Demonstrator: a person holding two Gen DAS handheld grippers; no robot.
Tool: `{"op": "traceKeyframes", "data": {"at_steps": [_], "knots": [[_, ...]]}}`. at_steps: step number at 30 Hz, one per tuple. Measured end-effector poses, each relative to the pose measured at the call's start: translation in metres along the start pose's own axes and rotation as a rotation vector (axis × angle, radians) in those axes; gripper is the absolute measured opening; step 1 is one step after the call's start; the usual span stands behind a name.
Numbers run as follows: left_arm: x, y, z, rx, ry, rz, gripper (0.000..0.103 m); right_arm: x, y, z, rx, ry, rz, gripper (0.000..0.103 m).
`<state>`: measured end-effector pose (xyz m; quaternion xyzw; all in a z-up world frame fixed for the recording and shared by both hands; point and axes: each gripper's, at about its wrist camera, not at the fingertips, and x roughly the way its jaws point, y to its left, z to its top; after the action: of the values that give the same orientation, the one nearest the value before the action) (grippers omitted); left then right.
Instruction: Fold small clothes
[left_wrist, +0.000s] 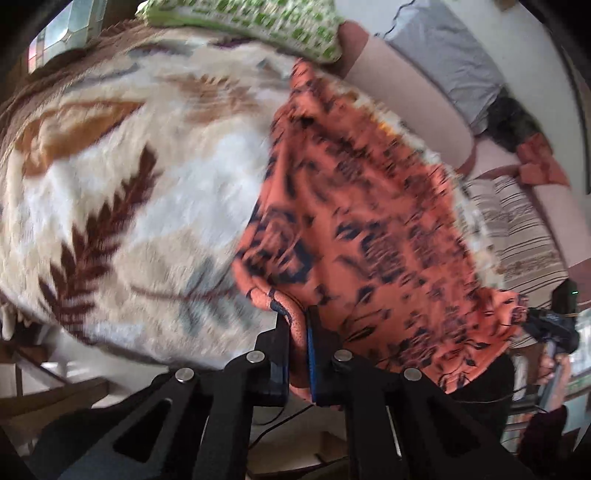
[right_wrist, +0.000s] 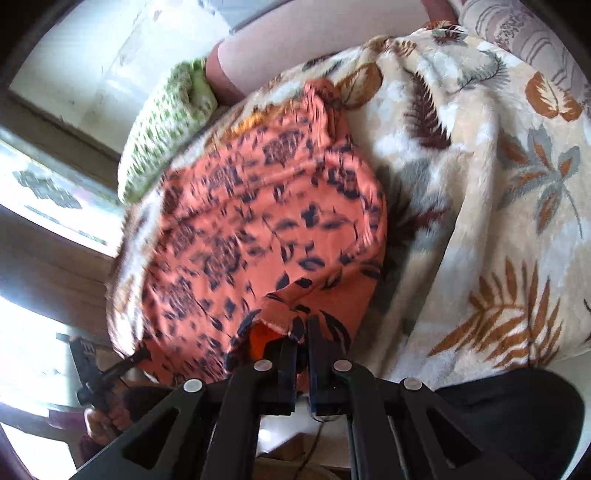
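Observation:
An orange garment with a dark floral print (left_wrist: 362, 221) is stretched over a cream blanket with leaf patterns (left_wrist: 122, 177). My left gripper (left_wrist: 298, 321) is shut on one near corner of the garment. My right gripper (right_wrist: 302, 328) is shut on the other near corner; the garment (right_wrist: 258, 221) spreads away from it over the blanket (right_wrist: 480, 184). Its far end rests on the blanket. The left gripper also shows at the lower left of the right wrist view (right_wrist: 96, 373), and the right gripper at the right edge of the left wrist view (left_wrist: 550, 328). Both views are motion-blurred.
A green and white pillow (left_wrist: 243, 26) lies at the far end of the bed, also in the right wrist view (right_wrist: 166, 129). A pink bolster (left_wrist: 406, 96), grey cloth (left_wrist: 447, 55) and striped fabric (left_wrist: 517, 229) lie along the right. A window (right_wrist: 55, 184) is at left.

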<state>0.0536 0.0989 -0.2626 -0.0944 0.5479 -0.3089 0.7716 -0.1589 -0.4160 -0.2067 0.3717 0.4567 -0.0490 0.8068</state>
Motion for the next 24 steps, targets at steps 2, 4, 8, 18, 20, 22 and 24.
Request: {"op": "traceKeyframes", "data": {"at_steps": [2,4,8,18,20,22,24], "knots": [[-0.014,-0.007,0.022,-0.001,-0.041,-0.066,0.007,-0.010,-0.005,0.016,0.031,-0.035,0.040,0.004],[-0.024,-0.015,0.050,-0.013,-0.083,-0.124,0.007,-0.018,-0.009,0.037,0.067,-0.082,0.086,0.004],[-0.029,-0.025,0.109,-0.031,-0.145,-0.184,0.007,-0.018,-0.014,0.082,0.104,-0.146,0.116,0.004],[0.044,-0.030,0.265,-0.053,-0.153,-0.139,0.007,0.049,-0.033,0.235,0.223,-0.226,0.120,0.004],[0.071,-0.031,0.294,-0.061,-0.136,-0.109,0.007,0.076,-0.038,0.267,0.248,-0.220,0.099,0.004],[0.093,-0.033,0.316,-0.062,-0.129,-0.091,0.007,0.099,-0.043,0.291,0.259,-0.215,0.087,0.004],[0.117,-0.032,0.335,-0.059,-0.113,-0.054,0.008,0.123,-0.051,0.310,0.277,-0.207,0.076,0.004]]}}
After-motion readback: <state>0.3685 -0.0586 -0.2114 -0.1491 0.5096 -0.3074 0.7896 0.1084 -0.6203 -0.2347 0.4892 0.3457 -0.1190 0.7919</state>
